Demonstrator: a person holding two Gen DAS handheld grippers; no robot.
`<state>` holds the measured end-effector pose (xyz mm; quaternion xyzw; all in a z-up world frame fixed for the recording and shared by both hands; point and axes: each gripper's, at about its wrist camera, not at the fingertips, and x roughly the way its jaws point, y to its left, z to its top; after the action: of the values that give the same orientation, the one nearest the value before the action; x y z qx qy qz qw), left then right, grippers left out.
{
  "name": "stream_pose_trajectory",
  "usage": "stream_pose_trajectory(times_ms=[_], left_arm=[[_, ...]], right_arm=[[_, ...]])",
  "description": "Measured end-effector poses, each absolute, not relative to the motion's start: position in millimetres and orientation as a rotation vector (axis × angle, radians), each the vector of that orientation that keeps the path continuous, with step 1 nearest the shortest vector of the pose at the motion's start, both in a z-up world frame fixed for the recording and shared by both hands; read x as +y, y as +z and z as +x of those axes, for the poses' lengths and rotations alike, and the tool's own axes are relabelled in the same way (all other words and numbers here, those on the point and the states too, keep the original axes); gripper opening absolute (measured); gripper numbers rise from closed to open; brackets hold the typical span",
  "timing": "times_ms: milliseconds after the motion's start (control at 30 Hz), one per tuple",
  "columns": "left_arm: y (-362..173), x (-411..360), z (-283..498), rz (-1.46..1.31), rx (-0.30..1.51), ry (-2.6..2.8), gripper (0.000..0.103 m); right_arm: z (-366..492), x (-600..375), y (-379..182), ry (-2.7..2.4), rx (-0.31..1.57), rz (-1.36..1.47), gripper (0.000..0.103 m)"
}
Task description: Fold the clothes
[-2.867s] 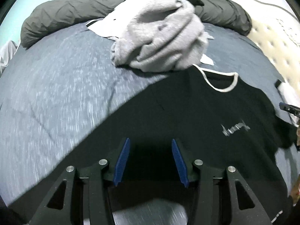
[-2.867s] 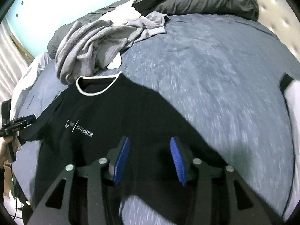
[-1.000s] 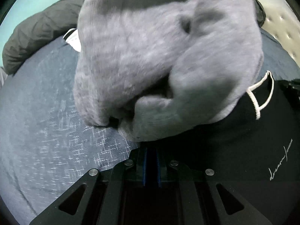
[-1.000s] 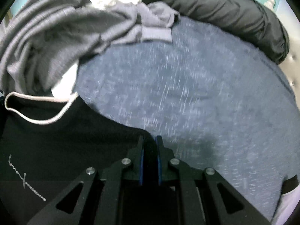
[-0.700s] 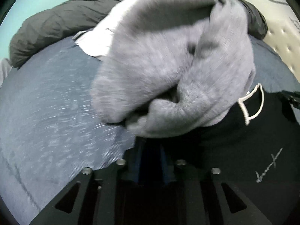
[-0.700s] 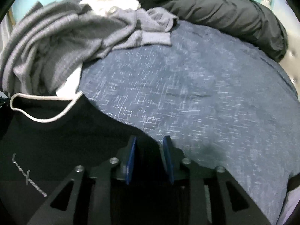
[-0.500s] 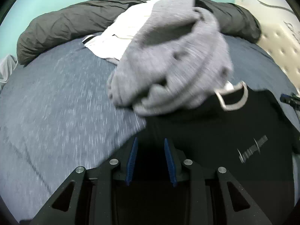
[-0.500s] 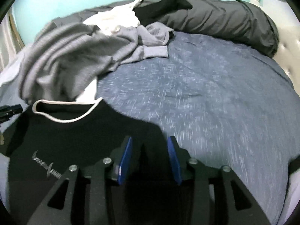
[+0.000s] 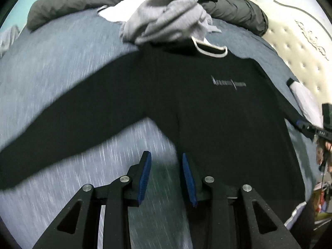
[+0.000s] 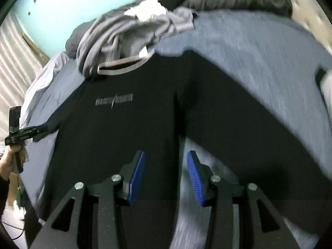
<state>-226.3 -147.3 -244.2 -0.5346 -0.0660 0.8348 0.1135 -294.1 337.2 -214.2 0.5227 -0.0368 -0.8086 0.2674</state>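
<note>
A black long-sleeved shirt [image 9: 197, 95] with a pale collar lies spread front-up on the blue bed, sleeves stretched out to both sides; it also shows in the right wrist view [image 10: 128, 124]. My left gripper [image 9: 166, 175] is open and empty, held over the bedsheet where the left sleeve meets the body. My right gripper [image 10: 165, 176] is open and empty, over the right side seam under the other sleeve. Each gripper shows at the edge of the other's view.
A heap of grey and white clothes [image 9: 166, 20] lies just beyond the collar, also in the right wrist view [image 10: 128, 33]. A dark grey rolled duvet [image 9: 68, 2] runs along the far edge. A tufted headboard [image 9: 300, 47] is at the right.
Both grippers were shut on the shirt's shoulders near the collar a second ago. They opened, let go, and drew back toward the hem. The shirt now lies flat with sleeves spread.
</note>
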Motion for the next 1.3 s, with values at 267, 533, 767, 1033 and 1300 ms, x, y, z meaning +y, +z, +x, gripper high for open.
stream_pose_trajectory(times_ms=[267,533,767,1033,1300], left_arm=[[-267,-137,-143,-1.681,-0.241,2.336,0.044],[-270,-124,-85,-1.692,-0.353,2.258,0.044],[-275,-115,-57,-1.729,-0.349,2.211,0.052],[-278,-115,-37,-1.731,-0.403,2.168,0.052],[-288,-104,-29,-1.737,-0.408,2.131,0.030]], right_arm=[[-209,359,-237,-2.083,-0.152,1.550,0.048],[-157,363,-237,-2.001,-0.192,1.599,0.049],[-124,363,-246,-1.928,-0.190,1.680,0.049],[-96,366,-253,-1.897,-0.199,1.736,0.050],[-84,368,-250,-1.883,-0.241,1.720,0.049]])
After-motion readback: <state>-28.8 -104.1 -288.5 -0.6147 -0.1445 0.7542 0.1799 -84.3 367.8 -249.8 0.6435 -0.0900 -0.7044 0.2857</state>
